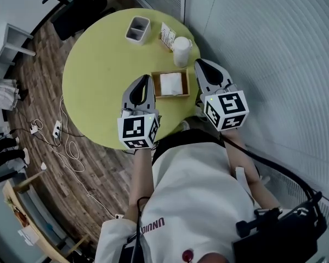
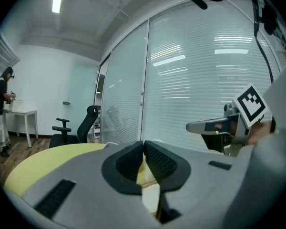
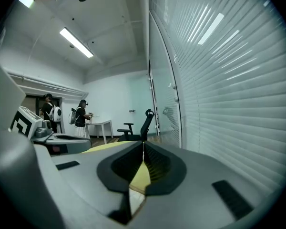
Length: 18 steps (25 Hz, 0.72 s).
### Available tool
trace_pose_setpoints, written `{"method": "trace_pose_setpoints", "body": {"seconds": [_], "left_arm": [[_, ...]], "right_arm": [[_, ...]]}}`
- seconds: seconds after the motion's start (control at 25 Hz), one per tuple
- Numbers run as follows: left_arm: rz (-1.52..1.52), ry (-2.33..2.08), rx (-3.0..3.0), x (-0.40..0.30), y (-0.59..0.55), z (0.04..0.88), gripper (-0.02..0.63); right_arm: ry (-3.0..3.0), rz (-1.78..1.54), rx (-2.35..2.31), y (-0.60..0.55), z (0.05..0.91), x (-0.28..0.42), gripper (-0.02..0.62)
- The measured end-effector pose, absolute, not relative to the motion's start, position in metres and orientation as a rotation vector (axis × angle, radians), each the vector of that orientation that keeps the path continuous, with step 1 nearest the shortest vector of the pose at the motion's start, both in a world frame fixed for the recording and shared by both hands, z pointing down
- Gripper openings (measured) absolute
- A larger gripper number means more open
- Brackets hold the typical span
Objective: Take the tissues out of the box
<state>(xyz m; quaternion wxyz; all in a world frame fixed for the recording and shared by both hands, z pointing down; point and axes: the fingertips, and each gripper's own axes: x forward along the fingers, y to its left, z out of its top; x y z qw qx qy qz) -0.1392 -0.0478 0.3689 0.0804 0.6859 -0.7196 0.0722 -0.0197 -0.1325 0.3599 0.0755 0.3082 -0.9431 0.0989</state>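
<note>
A shallow wooden tissue box (image 1: 156, 91) with white tissues (image 1: 171, 83) in it sits on the round yellow-green table (image 1: 98, 75), near its front edge. My left gripper (image 1: 143, 80) hovers just left of the box, jaws shut with nothing between them. On the box's right side my right gripper (image 1: 201, 66) is held up, also shut and empty. In the left gripper view the closed pads (image 2: 143, 146) meet at their tips, with the right gripper (image 2: 214, 126) off to the side. The right gripper view shows its tips (image 3: 143, 147) together above the table.
Behind the box stand a white lidded cup (image 1: 181, 50), a small card holder (image 1: 167, 36) and a grey two-compartment container (image 1: 137, 29). An office chair (image 1: 77, 7) stands beyond the table. Cables and a power strip (image 1: 56, 130) lie on the wooden floor at left. Glass walls with blinds (image 1: 274, 59) run along the right.
</note>
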Motion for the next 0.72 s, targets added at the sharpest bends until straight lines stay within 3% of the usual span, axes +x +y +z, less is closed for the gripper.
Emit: {"method": "trace_pose_setpoints", "body": {"seconds": [0.72], "left_arm": [[0.326,-1.807,2.136,-0.142,-0.078,0.427,0.095]], "right_arm": [[-2.715,0.364,1.114,-0.142,0.380,-0.016,0.020]]}}
